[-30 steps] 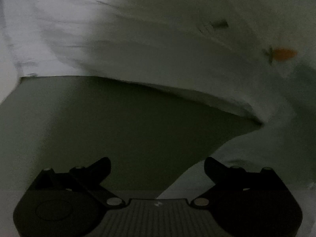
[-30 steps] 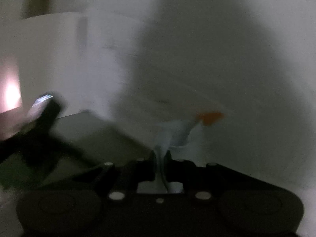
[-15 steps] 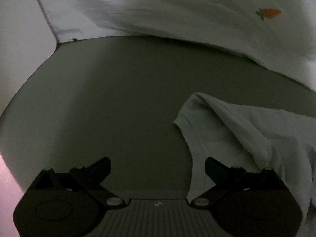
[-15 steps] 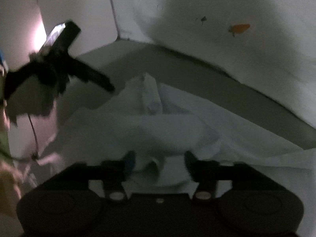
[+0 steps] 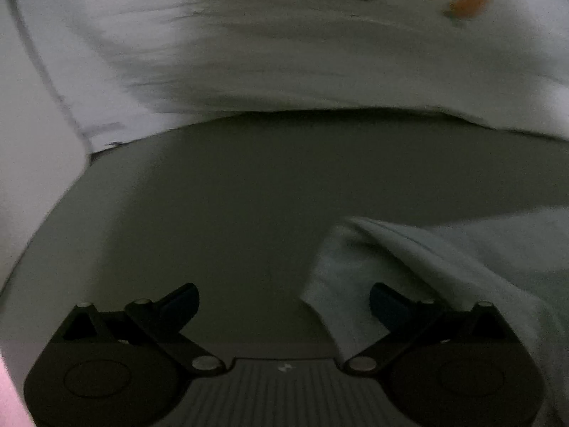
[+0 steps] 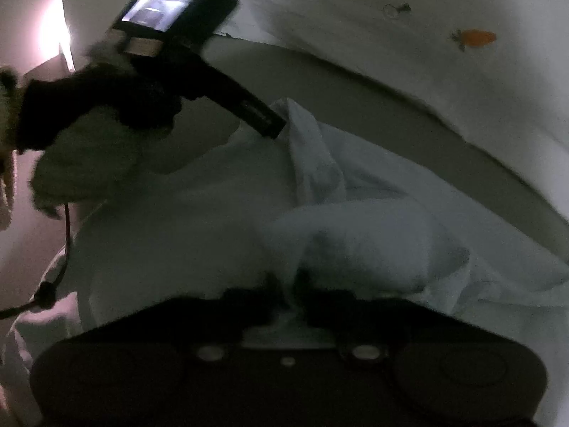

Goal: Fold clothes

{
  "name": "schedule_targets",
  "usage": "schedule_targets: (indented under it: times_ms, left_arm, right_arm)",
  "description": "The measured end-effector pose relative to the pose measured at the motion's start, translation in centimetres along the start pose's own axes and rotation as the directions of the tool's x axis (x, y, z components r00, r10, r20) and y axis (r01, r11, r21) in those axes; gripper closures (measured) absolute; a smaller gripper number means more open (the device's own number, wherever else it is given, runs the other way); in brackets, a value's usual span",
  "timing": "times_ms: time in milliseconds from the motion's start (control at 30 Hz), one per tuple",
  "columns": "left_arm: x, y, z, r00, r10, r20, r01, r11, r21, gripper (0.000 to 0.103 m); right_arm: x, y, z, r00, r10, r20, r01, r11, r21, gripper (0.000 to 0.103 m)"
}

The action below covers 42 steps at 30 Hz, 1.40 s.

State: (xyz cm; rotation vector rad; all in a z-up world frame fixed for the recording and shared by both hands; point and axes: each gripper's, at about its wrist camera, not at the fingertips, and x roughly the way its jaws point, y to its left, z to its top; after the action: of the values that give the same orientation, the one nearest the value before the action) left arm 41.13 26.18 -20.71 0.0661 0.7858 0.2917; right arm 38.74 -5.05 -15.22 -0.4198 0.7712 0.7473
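A pale white garment (image 6: 355,220) lies crumpled on a grey-green surface (image 6: 355,106). My right gripper (image 6: 290,284) is shut on a fold of it at the near edge. In the left wrist view a corner of the same garment (image 5: 409,267) lies by the right finger. My left gripper (image 5: 284,299) is open and holds nothing, low over the grey-green surface (image 5: 231,213). In the right wrist view the left gripper (image 6: 263,121) shows as a dark handheld unit whose tip touches the garment's far raised fold.
A white sheet with small orange carrot prints (image 5: 466,5) covers the area behind the surface; it also shows in the right wrist view (image 6: 476,37). A cable (image 6: 65,235) hangs at the left. The light is dim.
My right gripper was shut on the cloth, opened half a second ago, and has shut on a fold again. The left gripper has moved in closer to the garment's corner, still open.
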Motion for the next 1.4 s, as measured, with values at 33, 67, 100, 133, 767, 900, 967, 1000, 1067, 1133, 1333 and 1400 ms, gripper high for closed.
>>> schedule_targets:
  times_ms: [33, 67, 100, 133, 767, 900, 967, 1000, 1067, 1133, 1333, 1400]
  left_arm:
    - [0.5, 0.5, 0.3, 1.000, 0.009, 0.000, -0.009, 0.999, -0.033, 0.001]
    - [0.9, 1.0, 0.6, 1.000, 0.012, -0.005, -0.012, 0.998, -0.063, 0.002]
    - [1.4, 1.3, 1.0, 1.000, 0.024, -0.005, -0.025, 0.996, -0.082, 0.002]
    - [1.9, 1.5, 1.3, 0.999, 0.032, -0.002, -0.032, 0.995, -0.096, 0.001]
    - [-5.5, 5.0, 1.0, 0.988, -0.151, -0.041, 0.140, 0.971, -0.195, 0.002]
    - [-8.3, 3.7, -1.4, 0.983, -0.173, -0.065, 0.161, 0.975, -0.155, 0.002]
    - [-8.8, 3.3, -2.4, 0.982, -0.165, -0.089, 0.150, 0.976, -0.157, 0.002]
    - [-8.7, 3.4, -2.7, 0.982, -0.155, -0.106, 0.136, 0.977, -0.164, 0.002]
    - [-8.4, 3.7, -3.1, 0.984, -0.124, -0.128, 0.102, 0.981, -0.164, 0.002]
    - [-7.9, 3.9, -3.0, 0.987, -0.090, -0.133, 0.072, 0.988, -0.140, 0.002]
    - [-6.3, 3.6, -1.7, 0.988, -0.071, -0.136, 0.061, 0.995, -0.076, 0.002]
    - [-5.2, 3.2, -0.9, 0.989, -0.077, -0.127, 0.072, 0.997, -0.039, 0.002]
  right_arm:
    - [-0.6, 0.4, 0.2, 1.000, 0.001, 0.024, 0.000, 1.000, -0.014, 0.101]
    - [-1.0, 0.7, 0.4, 0.999, 0.014, 0.041, -0.013, 1.000, -0.018, 0.101]
    - [-1.7, 1.0, 0.7, 0.998, 0.033, 0.056, -0.032, 0.999, -0.014, 0.101]
    - [-2.6, 1.3, 0.9, 0.997, 0.047, 0.066, -0.047, 0.999, -0.013, 0.101]
    - [-2.2, -0.5, -3.1, 0.936, -0.334, -0.111, 0.323, 0.941, -0.105, 0.064]
    - [-1.3, -0.6, -3.1, 0.933, -0.349, -0.090, 0.344, 0.937, -0.066, 0.081]
    - [-1.5, -0.7, -3.4, 0.917, -0.390, -0.081, 0.387, 0.921, -0.045, 0.098]
    - [-1.8, -0.9, -3.7, 0.909, -0.409, -0.082, 0.408, 0.913, -0.029, 0.098]
    - [-2.3, -1.6, -4.7, 0.897, -0.422, -0.129, 0.428, 0.904, 0.018, 0.098]
    - [-2.1, -2.6, -6.2, 0.889, -0.398, -0.226, 0.425, 0.901, 0.087, 0.096]
    - [-6.1, -3.1, -5.5, 0.916, -0.376, -0.143, 0.398, 0.896, 0.196, 0.057]
    - [-6.8, -2.7, -3.7, 0.941, -0.334, -0.065, 0.339, 0.910, 0.240, 0.057]
